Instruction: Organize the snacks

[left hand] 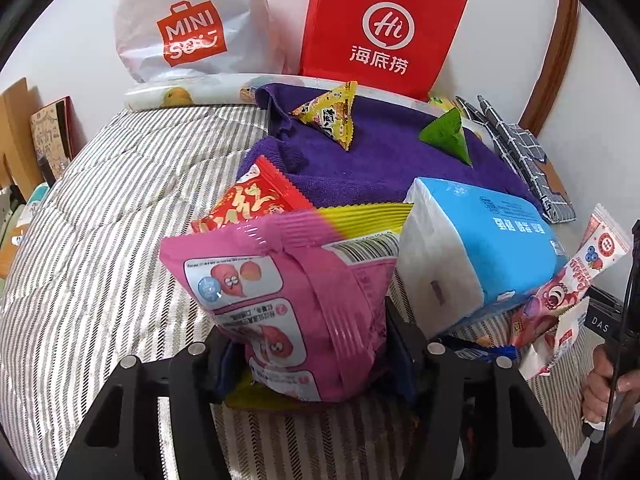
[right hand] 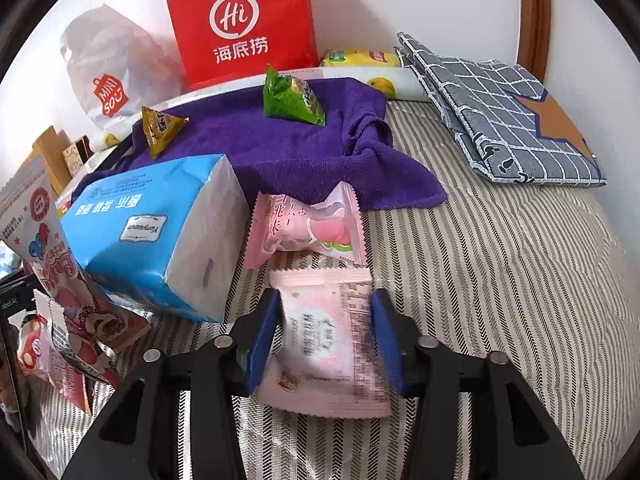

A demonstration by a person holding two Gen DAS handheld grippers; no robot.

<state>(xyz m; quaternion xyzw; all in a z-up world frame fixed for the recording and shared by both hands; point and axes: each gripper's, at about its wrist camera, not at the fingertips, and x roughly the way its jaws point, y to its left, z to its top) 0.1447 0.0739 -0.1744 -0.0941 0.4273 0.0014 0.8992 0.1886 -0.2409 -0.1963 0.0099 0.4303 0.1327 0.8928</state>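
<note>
My left gripper (left hand: 312, 344) is shut on a large pink snack bag (left hand: 296, 300) with a yellow top edge, held above the striped bed. A red snack packet (left hand: 256, 200) lies behind it. My right gripper (right hand: 324, 340) has its blue pads on both sides of a pale pink snack packet (right hand: 328, 344) lying on the bed. A second pink peach packet (right hand: 308, 228) lies just beyond. A blue tissue pack (right hand: 156, 236) sits left of it. A yellow triangular packet (right hand: 160, 128) and a green one (right hand: 292, 98) rest on a purple towel (right hand: 280, 148).
A red paper bag (right hand: 240, 20) and a white plastic bag (right hand: 108, 68) stand against the wall behind. A folded grey checked cloth (right hand: 500, 108) lies at the right. Strawberry packets (right hand: 60, 272) show at the left. The striped bed cover (right hand: 500, 280) extends to the right.
</note>
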